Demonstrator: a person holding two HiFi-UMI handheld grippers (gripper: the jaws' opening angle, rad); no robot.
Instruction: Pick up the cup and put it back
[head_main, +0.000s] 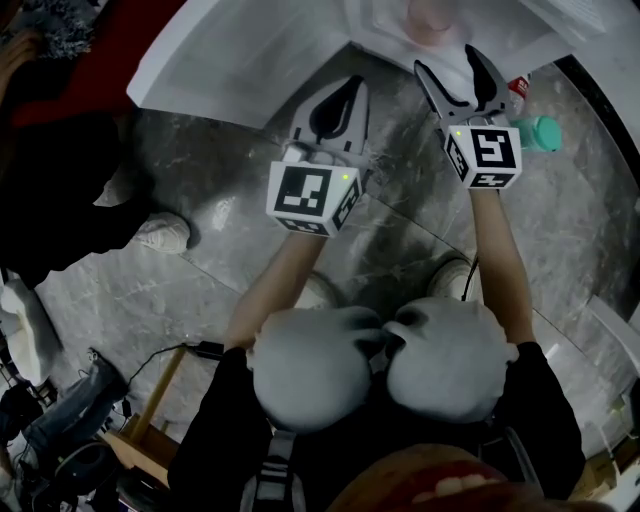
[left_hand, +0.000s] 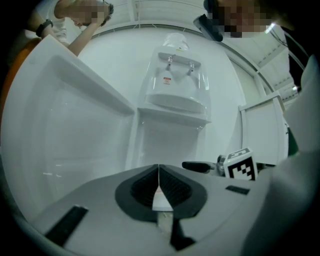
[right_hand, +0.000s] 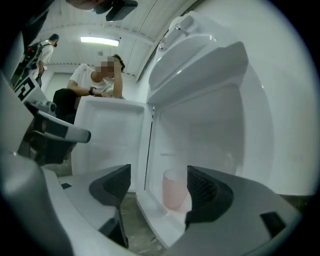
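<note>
- Pale pink cup (right_hand: 173, 189) stands upright on the bottom ledge of an open white cabinet (right_hand: 215, 115), close to the front lip.
- The right gripper (right_hand: 159, 186) is held before the opening with its jaws spread wide. The cup shows through the gap, a little ahead of the ribbed pads (right_hand: 200, 187), and neither pad presses on it.
- The left gripper (left_hand: 159, 180) has its jaws pressed together tip to tip, with nothing between them. It points at the white cabinet from the door side.
- From the head view, both grippers reach out over a grey marble floor (head_main: 230, 250), left gripper (head_main: 348, 88) beside right gripper (head_main: 447, 62), and the cup (head_main: 432, 22) sits just past the right tips.
- The cabinet door (right_hand: 110, 135) is swung open to the left.
</note>
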